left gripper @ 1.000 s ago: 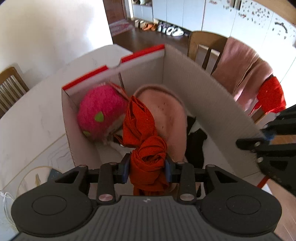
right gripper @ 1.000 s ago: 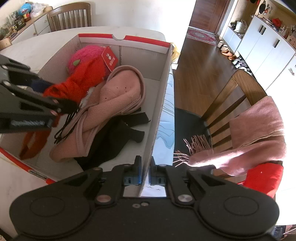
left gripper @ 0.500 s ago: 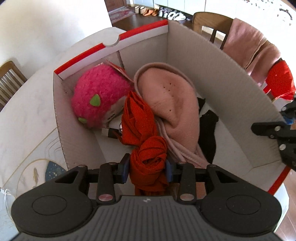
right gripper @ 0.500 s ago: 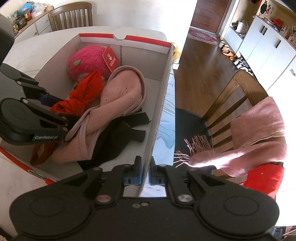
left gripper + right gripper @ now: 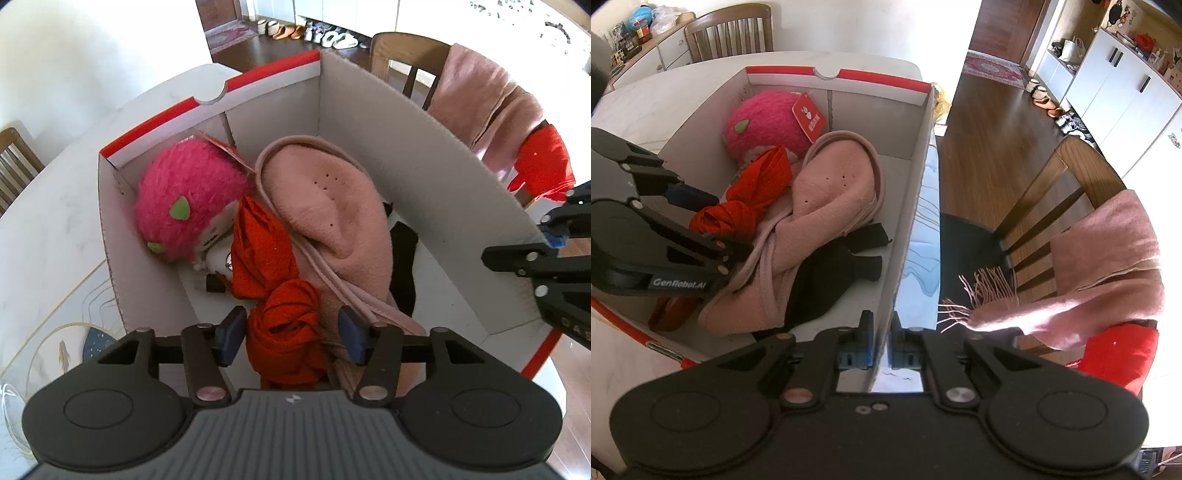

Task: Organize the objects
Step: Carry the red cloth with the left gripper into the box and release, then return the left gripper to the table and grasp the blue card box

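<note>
Left claw (image 5: 291, 338) dropped deeper into the box (image 5: 406, 147) and is opening, pads now off the red cloth (image 5: 284, 317) lying beside the pink hat (image 5: 332, 206). Right claw (image 5: 881, 341), steeply down, clamps the box wall.

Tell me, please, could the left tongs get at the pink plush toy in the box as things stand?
Probably yes: the left tongs are opening around the red scarf, and the plush toy lies uncovered just beyond in the box.
</note>
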`<action>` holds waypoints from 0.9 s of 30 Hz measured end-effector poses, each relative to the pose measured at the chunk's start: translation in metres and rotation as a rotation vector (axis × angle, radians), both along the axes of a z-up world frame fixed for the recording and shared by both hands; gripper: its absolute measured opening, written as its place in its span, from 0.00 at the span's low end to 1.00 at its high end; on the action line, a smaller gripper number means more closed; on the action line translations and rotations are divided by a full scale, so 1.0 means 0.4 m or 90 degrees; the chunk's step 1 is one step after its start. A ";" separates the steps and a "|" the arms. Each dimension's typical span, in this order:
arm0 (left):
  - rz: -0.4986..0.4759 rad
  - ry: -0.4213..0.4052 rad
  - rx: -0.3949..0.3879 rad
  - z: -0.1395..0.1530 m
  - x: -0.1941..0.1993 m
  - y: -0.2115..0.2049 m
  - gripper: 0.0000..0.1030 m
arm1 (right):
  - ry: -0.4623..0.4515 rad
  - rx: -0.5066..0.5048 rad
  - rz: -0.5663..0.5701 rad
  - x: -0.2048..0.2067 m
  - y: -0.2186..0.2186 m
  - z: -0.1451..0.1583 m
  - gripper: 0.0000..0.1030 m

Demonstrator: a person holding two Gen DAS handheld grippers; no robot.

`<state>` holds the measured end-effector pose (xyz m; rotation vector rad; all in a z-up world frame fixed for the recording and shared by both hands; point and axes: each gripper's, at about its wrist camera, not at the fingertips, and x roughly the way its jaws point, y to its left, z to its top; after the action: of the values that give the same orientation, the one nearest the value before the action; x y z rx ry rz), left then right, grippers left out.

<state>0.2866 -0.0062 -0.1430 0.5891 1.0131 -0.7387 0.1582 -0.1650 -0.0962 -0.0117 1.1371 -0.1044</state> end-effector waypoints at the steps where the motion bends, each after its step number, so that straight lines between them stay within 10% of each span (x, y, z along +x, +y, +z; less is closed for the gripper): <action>1: -0.001 -0.001 -0.004 0.007 -0.004 0.003 0.62 | 0.000 -0.001 0.000 0.000 0.000 0.000 0.06; 27: 0.076 0.005 -0.196 0.219 -0.032 0.273 0.83 | 0.001 -0.002 0.001 -0.002 0.000 0.004 0.07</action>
<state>0.2739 0.1031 -0.0553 0.2571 0.9112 -0.7722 0.1573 -0.1649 -0.0946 -0.0161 1.1378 -0.1052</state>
